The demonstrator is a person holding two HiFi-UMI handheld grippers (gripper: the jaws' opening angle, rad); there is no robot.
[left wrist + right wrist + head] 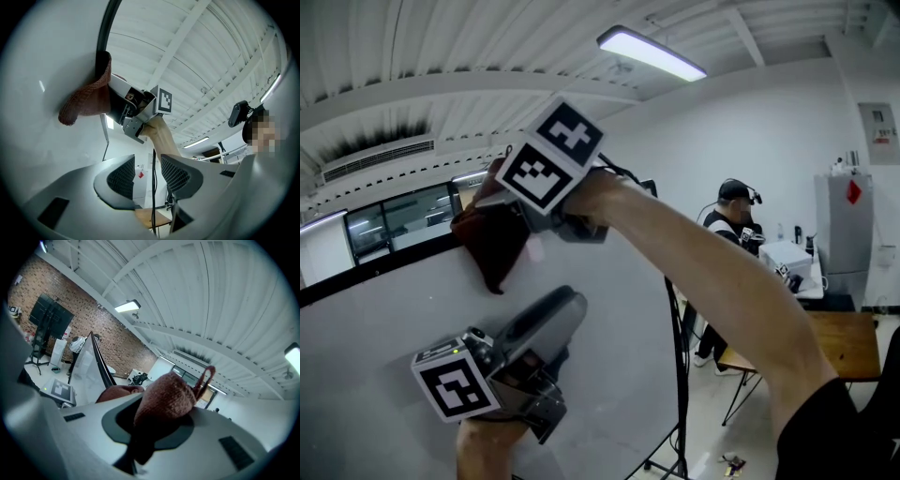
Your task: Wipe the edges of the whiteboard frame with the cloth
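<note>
Jaws of right gripper point(152, 425) clamp bunched rust-brown knit cloth point(166, 397) at whiteboard frame point(358, 271); left gripper point(149, 174) gapes empty.

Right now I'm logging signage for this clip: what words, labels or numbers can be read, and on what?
No text is legible.
Wall notice: print too small to read.
Red diamond sign on the grey cabinet: too small.

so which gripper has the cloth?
The right gripper: its jaws are shut on the reddish-brown cloth at the whiteboard top edge. The left gripper sits lower, jaws apart, nothing between them.
</note>
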